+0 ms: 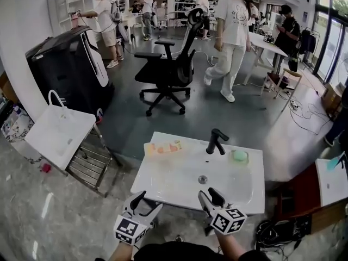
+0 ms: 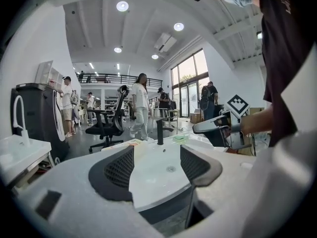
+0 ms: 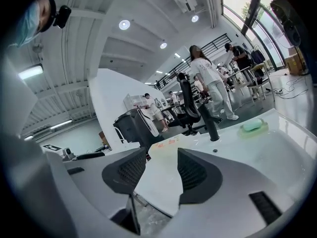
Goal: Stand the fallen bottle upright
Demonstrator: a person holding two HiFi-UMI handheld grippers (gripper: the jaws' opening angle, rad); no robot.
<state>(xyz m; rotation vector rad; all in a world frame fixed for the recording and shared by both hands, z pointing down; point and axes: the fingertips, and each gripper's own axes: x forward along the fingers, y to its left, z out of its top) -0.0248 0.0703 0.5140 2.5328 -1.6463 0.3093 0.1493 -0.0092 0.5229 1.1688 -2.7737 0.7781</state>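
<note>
The bottle point(image 1: 162, 148) lies on its side on the back left ledge of the white sink point(image 1: 163, 185); it is pale with orange and yellow print. It shows small and far off in the left gripper view point(image 2: 133, 143) and in the right gripper view point(image 3: 166, 143). My left gripper point(image 1: 145, 203) hovers at the sink's near left edge, jaws apart and empty point(image 2: 156, 157). Over the near rim, right of the drain, is my right gripper point(image 1: 209, 196), also open with nothing between its pads point(image 3: 162, 157). Both point toward the basin, well short of the bottle.
A black faucet point(image 1: 216, 141) stands at the back of the basin, with a green soap point(image 1: 239, 156) on a dish to its right. A second white sink point(image 1: 57, 132) on a metal rack is at the left. A black office chair point(image 1: 166, 72) and walking people are beyond.
</note>
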